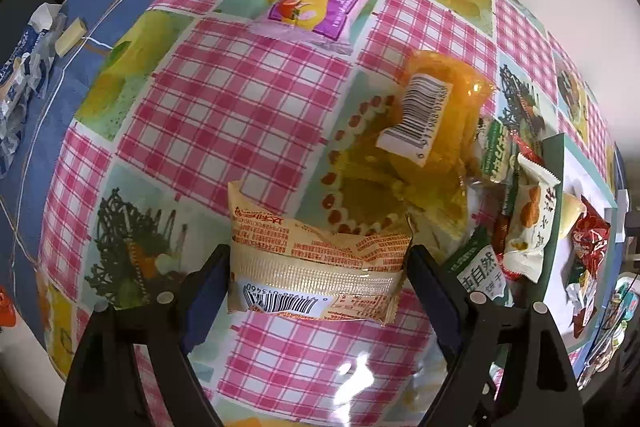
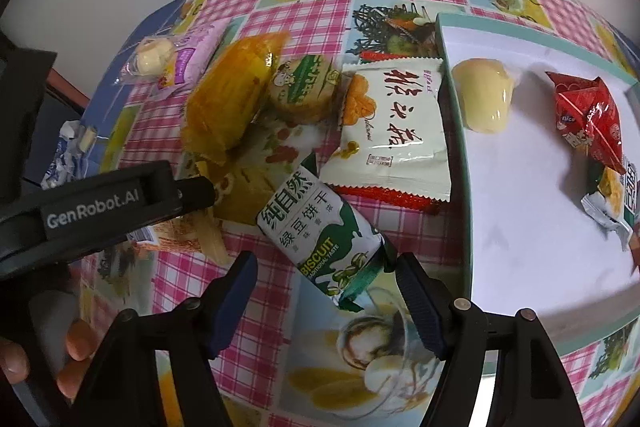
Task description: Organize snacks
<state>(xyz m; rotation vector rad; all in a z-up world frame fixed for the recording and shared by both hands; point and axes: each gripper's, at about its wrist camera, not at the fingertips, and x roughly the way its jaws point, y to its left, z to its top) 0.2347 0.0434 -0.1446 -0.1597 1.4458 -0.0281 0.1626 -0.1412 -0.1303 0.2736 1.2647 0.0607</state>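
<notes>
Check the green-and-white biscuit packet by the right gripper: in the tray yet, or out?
Out. The biscuit packet lies on the checked tablecloth, left of the tray rim.

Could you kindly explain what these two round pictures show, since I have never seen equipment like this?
A person holds a two-finger tool in each hand; a wide-angle camera on each looks along its fingers.

In the left tool's view, the left gripper straddles a beige snack packet on the checked tablecloth; whether it is gripped yet, I cannot tell.

In the right tool's view, the open right gripper reaches around the end of a green biscuit packet. The white tray beside it already holds a few snacks.
</notes>
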